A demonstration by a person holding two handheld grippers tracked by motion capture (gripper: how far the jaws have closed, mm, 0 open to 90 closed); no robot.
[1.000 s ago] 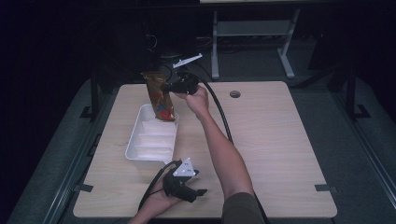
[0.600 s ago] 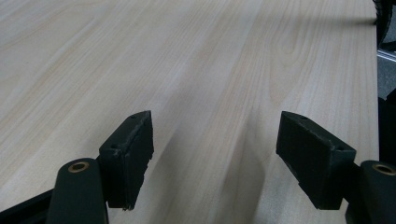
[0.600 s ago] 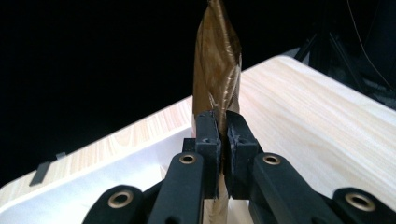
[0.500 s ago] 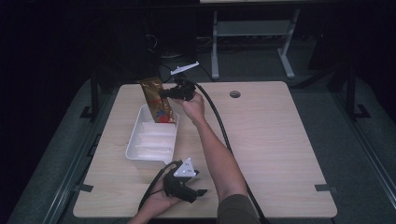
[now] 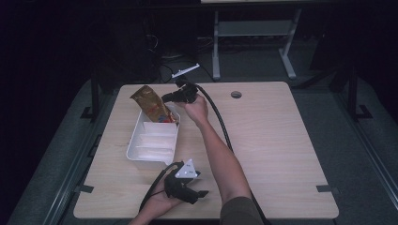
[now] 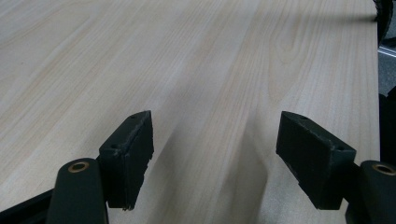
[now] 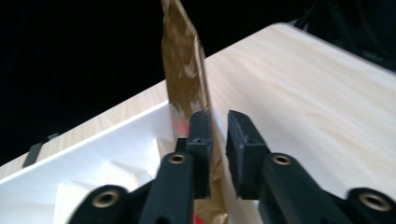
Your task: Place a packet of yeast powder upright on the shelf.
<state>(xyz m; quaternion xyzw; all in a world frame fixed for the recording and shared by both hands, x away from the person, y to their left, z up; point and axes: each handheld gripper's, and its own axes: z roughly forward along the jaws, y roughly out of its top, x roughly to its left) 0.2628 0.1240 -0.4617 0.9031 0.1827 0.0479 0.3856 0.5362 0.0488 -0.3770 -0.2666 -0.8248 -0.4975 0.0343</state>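
Brown foil snack pouch (image 7: 184, 70) stands on end at the far end of the white plastic tray (image 5: 155, 143), long axis up, sitting between the right fingers (image 7: 201, 140), which have just been easing apart. Left fingers (image 6: 133, 144) spread, empty, well apart on the bench (image 5: 272, 136).

In your right gripper view, the brown snack bag (image 7: 184, 79) runs off the top edge, and its lower part is hidden behind your right gripper (image 7: 218, 135); the print on it is blurred beyond reading. Whether either pad touches the bag cannot be told. The white tray (image 7: 121, 144) is cut off at the bottom and left edges. In your high view, the tray's far end (image 5: 162, 123) is hidden behind the bag (image 5: 151, 104). Your left hand (image 5: 157, 206) is cut off by the bottom edge. The room beyond the table (image 5: 281, 136) is too dark to make out.
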